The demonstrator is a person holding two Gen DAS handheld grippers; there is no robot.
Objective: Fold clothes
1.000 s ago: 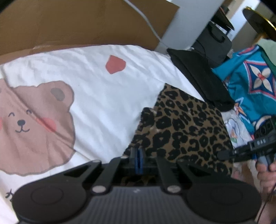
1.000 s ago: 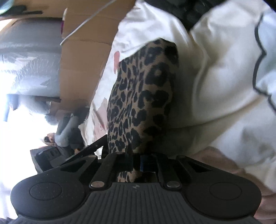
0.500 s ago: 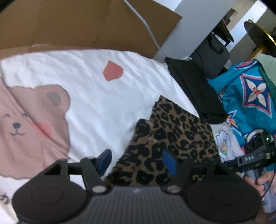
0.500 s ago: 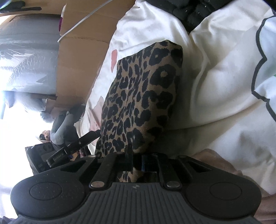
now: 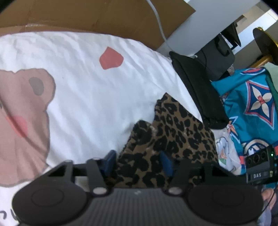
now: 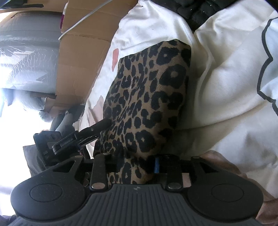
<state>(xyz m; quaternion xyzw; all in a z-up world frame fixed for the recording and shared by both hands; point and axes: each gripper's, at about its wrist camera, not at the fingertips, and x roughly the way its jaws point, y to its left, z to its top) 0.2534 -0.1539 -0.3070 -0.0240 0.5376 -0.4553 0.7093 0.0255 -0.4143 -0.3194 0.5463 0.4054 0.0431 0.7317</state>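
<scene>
A folded leopard-print garment (image 5: 173, 125) lies on a white bear-print sheet (image 5: 86, 90). My left gripper (image 5: 137, 161) straddles its near left corner. The jaws are closing with the cloth between the blue pads (image 5: 110, 160), which do not visibly press on it. In the right wrist view the same garment (image 6: 147, 97) runs away from my right gripper (image 6: 135, 165). Its jaws are opening, with a fold of the cloth lying loose between them. The left gripper's fingers (image 6: 97, 128) reach the garment's left edge there.
A folded black garment (image 5: 199, 90) lies just beyond the leopard one. Teal patterned cloth (image 5: 252, 104) is heaped on the right. Brown cardboard (image 5: 86, 15) with a white cable (image 5: 156, 17) borders the far side of the sheet. White bedding (image 6: 225, 87) rises at right.
My left gripper's jaws went from shut to wide apart, then narrowed around the garment's corner as it moved closer and lower. My right gripper's jaws parted and let go of the cloth.
</scene>
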